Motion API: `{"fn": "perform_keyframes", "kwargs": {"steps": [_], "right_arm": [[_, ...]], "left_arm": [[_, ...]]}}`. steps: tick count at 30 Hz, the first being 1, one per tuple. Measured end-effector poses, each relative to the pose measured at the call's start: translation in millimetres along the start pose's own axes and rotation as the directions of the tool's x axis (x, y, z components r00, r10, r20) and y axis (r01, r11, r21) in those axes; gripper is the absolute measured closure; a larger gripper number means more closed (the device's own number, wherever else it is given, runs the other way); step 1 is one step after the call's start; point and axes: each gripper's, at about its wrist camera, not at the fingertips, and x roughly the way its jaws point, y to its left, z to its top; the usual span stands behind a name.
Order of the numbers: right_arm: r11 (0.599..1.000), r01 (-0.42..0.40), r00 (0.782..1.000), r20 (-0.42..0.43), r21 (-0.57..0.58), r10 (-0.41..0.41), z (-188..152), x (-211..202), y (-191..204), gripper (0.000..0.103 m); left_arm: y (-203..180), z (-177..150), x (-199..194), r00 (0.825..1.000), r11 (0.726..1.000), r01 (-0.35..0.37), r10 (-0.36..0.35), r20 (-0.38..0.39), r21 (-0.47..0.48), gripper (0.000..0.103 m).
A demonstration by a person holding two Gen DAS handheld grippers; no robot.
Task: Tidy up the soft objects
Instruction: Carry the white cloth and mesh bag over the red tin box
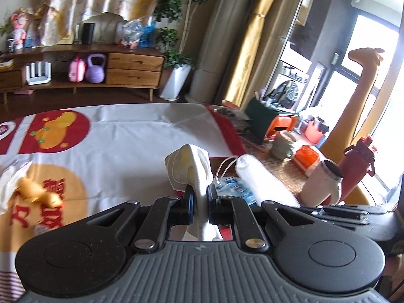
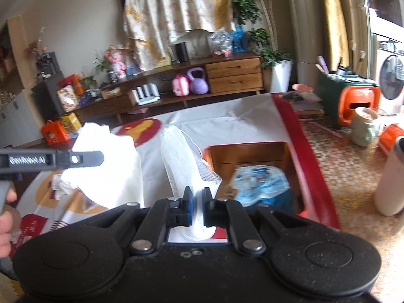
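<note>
My left gripper [image 1: 200,198] is shut on a cream-white cloth [image 1: 188,166] that bunches up above its fingertips and hangs over the table. The right wrist view shows that gripper [image 2: 98,157] from the side, the white cloth [image 2: 111,171] draping below it. My right gripper [image 2: 198,199] is shut on a white mesh bag [image 2: 181,156], lifted off the table. The same mesh bag [image 1: 262,181] appears as a white roll right of the left gripper. A blue-and-white soft package [image 2: 260,181] lies on bare wood just beyond the mesh bag.
The table wears a white cloth with red and orange prints [image 1: 113,156] and a red border [image 2: 303,151]. A small yellow plush [image 1: 38,192] lies at the left. A white cup [image 1: 323,184] and a red bottle [image 1: 358,166] stand at the right. A hand [image 2: 7,202] shows at the left edge.
</note>
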Motion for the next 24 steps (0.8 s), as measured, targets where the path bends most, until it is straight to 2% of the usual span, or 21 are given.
{"fn": "perform_keyframes", "kwargs": {"steps": [11, 15, 24], "right_arm": [[0.995, 0.097, 0.995, -0.015, 0.022, -0.097, 7.7, 6.8, -44.2, 0.097], [0.992, 0.12, 0.993, -0.012, 0.039, -0.119, 10.2, 11.1, -58.4, 0.097], [0.987, 0.154, 0.988, -0.041, 0.046, -0.152, 11.4, 33.1, -73.0, 0.097]], "left_arm": [[-53.3, 28.9, 37.5, 0.997, 0.995, 0.078, -0.079, 0.004, 0.061, 0.093], [-65.2, 28.3, 57.3, 0.996, 0.992, 0.089, -0.087, -0.025, 0.084, 0.093], [-64.1, 13.4, 117.8, 0.99, 0.991, 0.053, -0.036, -0.135, 0.121, 0.093]]}}
